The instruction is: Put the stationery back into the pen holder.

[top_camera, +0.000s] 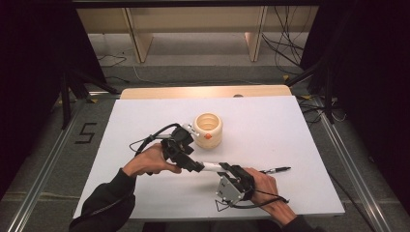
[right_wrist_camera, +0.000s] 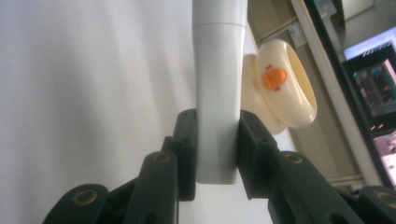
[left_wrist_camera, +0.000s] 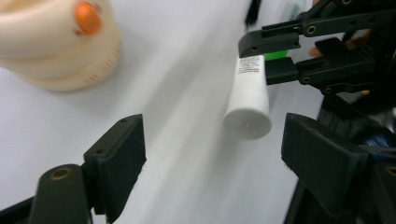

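A white tube (top_camera: 210, 166) hangs level just above the table, between my two grippers. My right gripper (right_wrist_camera: 217, 135) is shut on its flat rear end (right_wrist_camera: 218, 93). In the left gripper view the tube's round cap end (left_wrist_camera: 247, 119) points toward the camera and sits between my left gripper's jaws, nearer the right-hand one and touching neither. My left gripper (left_wrist_camera: 215, 140) is open. In the high view the left gripper (top_camera: 196, 166) and the right gripper (top_camera: 225, 167) face each other near the table's front middle.
A cream cup (top_camera: 208, 129) with an orange knob (top_camera: 208, 136) stands behind the left gripper, also seen as the cream cup (right_wrist_camera: 280, 84). A black marker (top_camera: 275, 169) lies right of the right hand. The white board (top_camera: 290, 130) covers the table.
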A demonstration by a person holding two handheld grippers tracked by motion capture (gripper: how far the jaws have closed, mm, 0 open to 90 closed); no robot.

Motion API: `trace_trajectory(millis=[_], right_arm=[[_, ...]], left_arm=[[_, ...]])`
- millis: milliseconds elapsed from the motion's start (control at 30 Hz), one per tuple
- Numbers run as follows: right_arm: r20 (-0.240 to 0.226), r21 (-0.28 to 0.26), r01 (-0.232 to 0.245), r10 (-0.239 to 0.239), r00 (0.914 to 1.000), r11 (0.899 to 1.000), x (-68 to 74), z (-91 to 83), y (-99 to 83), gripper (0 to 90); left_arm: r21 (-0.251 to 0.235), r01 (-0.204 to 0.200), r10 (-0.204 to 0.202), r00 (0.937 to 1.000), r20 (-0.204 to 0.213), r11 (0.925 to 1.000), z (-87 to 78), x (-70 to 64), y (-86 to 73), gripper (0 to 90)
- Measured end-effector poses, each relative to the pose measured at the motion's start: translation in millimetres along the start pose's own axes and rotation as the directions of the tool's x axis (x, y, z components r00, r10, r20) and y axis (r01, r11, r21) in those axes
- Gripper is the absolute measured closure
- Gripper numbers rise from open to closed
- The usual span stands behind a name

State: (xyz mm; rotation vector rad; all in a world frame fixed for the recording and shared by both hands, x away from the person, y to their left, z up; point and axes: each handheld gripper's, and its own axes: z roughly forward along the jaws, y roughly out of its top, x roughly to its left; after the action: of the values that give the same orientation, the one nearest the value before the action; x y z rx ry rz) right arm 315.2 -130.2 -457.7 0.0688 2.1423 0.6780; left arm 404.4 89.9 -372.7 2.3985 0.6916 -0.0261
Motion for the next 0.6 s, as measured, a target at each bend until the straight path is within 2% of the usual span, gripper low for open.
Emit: trace_trajectory(millis=[100,133,167,233,300,333,433,467,500,533,600], right_arm=[[-0.026,-0.011,-0.092,0.091,0.9955,0.996,-9.6,0.1,-4.9,71.6],[-0.041,-0.025,-0.145,0.144,0.9887,0.989,-12.8,0.5,-6.1,71.6],[-0.067,-0.03,-0.195,0.193,0.9789,0.98,-16.6,0.4,-7.7,71.6],[-0.089,-0.036,-0.278,0.274,0.9575,0.96,-23.5,-0.1,-9.8,71.6],[-0.118,-0.051,-0.358,0.35,0.9293,0.932,-30.2,-1.1,-12.5,71.6],[-0.13,-0.058,-0.385,0.376,0.9176,0.921,-33.3,-1.6,-14.0,71.6],[-0.153,-0.071,-0.455,0.442,0.8842,0.887,-40.1,-1.7,-17.2,71.6],[-0.156,-0.068,-0.469,0.455,0.8769,0.881,-41.8,-1.9,-18.3,71.6],[-0.157,-0.069,-0.477,0.463,0.8724,0.876,-43.2,-1.5,-19.1,71.6],[-0.165,-0.064,-0.497,0.482,0.8605,0.865,-44.6,-1.6,-19.8,71.6],[-0.19,-0.067,-0.544,0.525,0.8297,0.836,-48.1,-1.5,-21.4,71.6]], left_arm=[[-0.08,0.004,-0.006,0.9995,-0.032,0.9968,-5.2,0.5,-6.2,18.8],[-0.111,0.004,-0.009,0.999,-0.045,0.9938,-6.4,0.4,-8.4,18.2],[-0.132,0.009,-0.016,0.9985,-0.053,0.9913,-7.1,0.6,-10.5,18.0],[-0.168,-0.004,-0.008,0.9976,-0.069,0.9858,-9.1,1.8,-14.8,18.1],[-0.222,0.002,-0.022,0.9962,-0.084,0.9751,-11.7,2.5,-19.4,18.0],[-0.242,0.007,-0.03,0.9956,-0.088,0.9701,-12.7,2.8,-21.3,18.0],[-0.297,-0.01,-0.027,0.9924,-0.12,0.9547,-14.3,3.9,-27.1,17.6],[-0.306,-0.006,-0.03,0.9931,-0.113,0.9519,-14.9,5.1,-28.6,17.6],[-0.324,-0.007,-0.031,0.9932,-0.112,0.9461,-15.3,5.4,-30.6,17.6],[-0.347,-0.01,-0.032,0.9928,-0.115,0.9378,-15.5,4.9,-33.0,17.6],[-0.362,-0.017,-0.028,0.9926,-0.118,0.9318,-15.0,3.8,-36.8,17.7]])
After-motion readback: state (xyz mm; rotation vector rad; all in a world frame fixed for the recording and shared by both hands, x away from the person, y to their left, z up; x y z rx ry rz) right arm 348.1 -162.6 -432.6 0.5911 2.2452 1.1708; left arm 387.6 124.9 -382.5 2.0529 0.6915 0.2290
